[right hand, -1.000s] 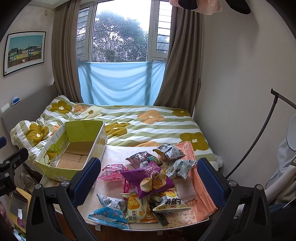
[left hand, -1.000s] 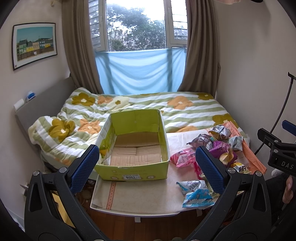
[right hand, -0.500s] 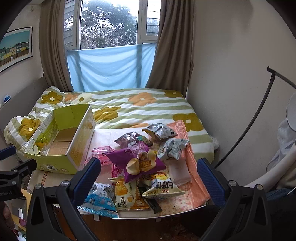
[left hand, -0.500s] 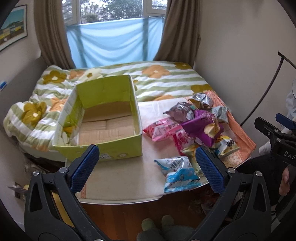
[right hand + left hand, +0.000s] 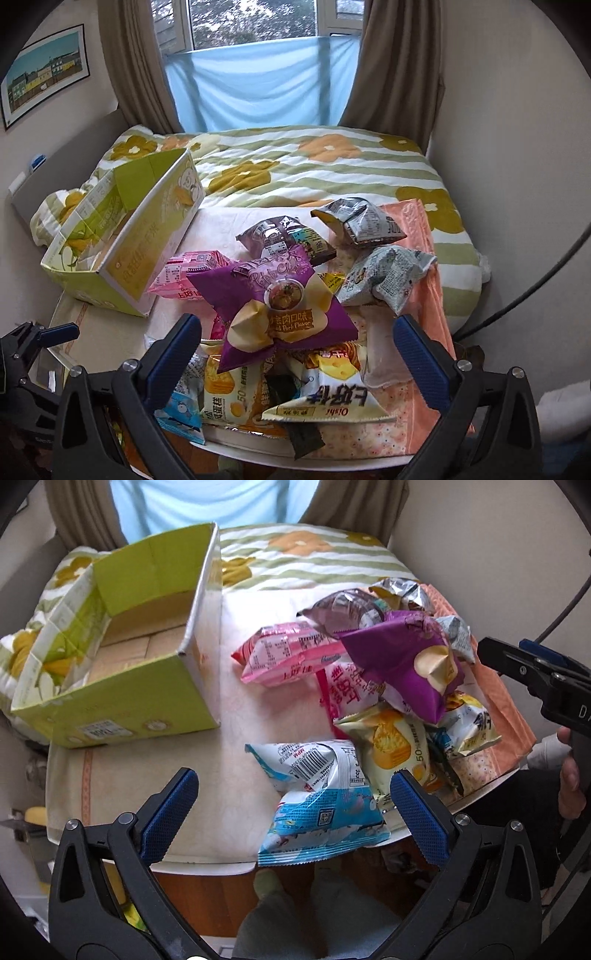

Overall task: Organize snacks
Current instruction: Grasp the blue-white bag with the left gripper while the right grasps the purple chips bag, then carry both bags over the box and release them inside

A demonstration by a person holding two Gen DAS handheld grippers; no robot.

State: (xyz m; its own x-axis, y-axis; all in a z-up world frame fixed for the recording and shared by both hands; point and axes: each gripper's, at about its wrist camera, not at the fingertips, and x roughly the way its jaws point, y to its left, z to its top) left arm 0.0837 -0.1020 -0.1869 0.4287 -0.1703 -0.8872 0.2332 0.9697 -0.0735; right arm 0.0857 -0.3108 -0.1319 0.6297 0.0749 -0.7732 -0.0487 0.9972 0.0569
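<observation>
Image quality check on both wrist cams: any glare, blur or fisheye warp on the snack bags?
Left wrist: sharp, soft daylight, slight sheen on the blue-and-white foil snack bag; the green cardboard box bows near the edge. Right wrist: window blown out, purple potato-chip bag evenly lit with readable print; dark vignette in the corners.

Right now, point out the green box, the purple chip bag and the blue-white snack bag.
green box (image 5: 122,705), left wrist view, on its near outer wall.
purple chip bag (image 5: 273,295), right wrist view, on the middle of its printed face.
blue-white snack bag (image 5: 317,805), left wrist view, on its crinkled middle.
</observation>
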